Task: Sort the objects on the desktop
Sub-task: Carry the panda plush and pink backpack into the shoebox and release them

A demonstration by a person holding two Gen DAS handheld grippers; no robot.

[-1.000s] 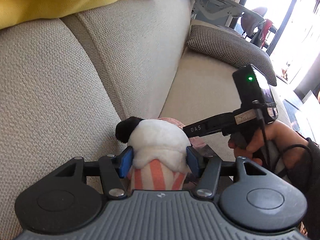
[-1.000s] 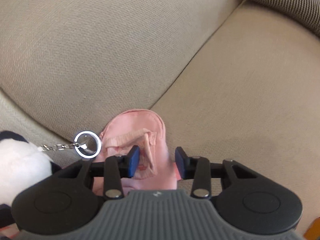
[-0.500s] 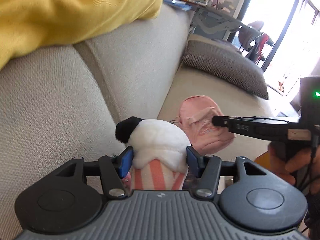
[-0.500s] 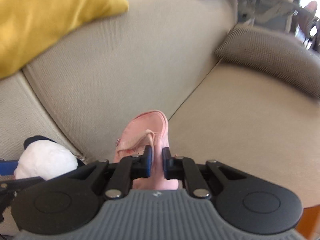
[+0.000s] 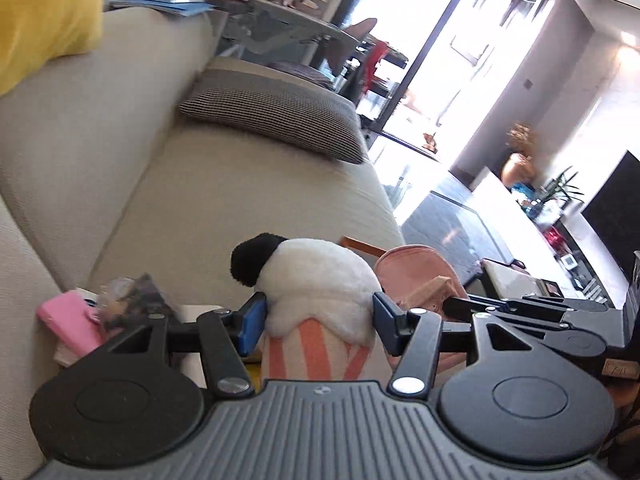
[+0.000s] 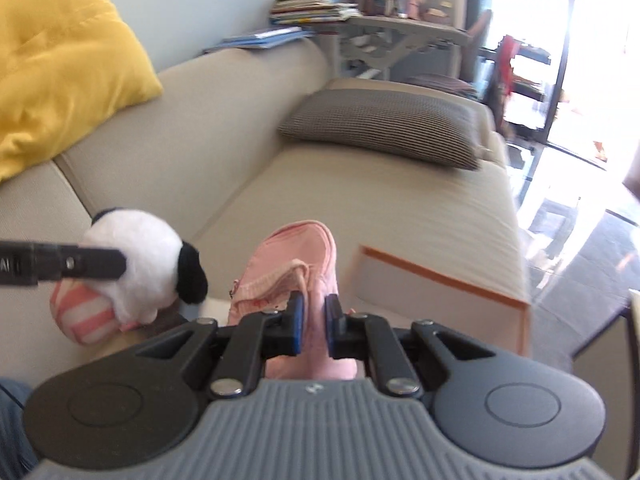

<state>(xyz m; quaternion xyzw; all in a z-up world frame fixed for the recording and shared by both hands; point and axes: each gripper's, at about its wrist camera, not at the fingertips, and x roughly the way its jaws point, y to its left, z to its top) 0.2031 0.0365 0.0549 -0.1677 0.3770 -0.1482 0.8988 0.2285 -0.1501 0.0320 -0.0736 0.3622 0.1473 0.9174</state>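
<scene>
While both views are smeared by motion, the clutter at the near left of the sofa [image 5: 224,184], a pink case [image 5: 68,320] and a dark crinkled packet [image 5: 132,296], stays hard to read. Left claw [image 5: 318,322] pinches the plush [image 5: 320,280] at its striped base, upright, white top pointing away. Right claw [image 6: 314,326], nearly closed, grips the pink pouch [image 6: 296,256], long axis running away from it. Both tilt downward above the seat.
</scene>
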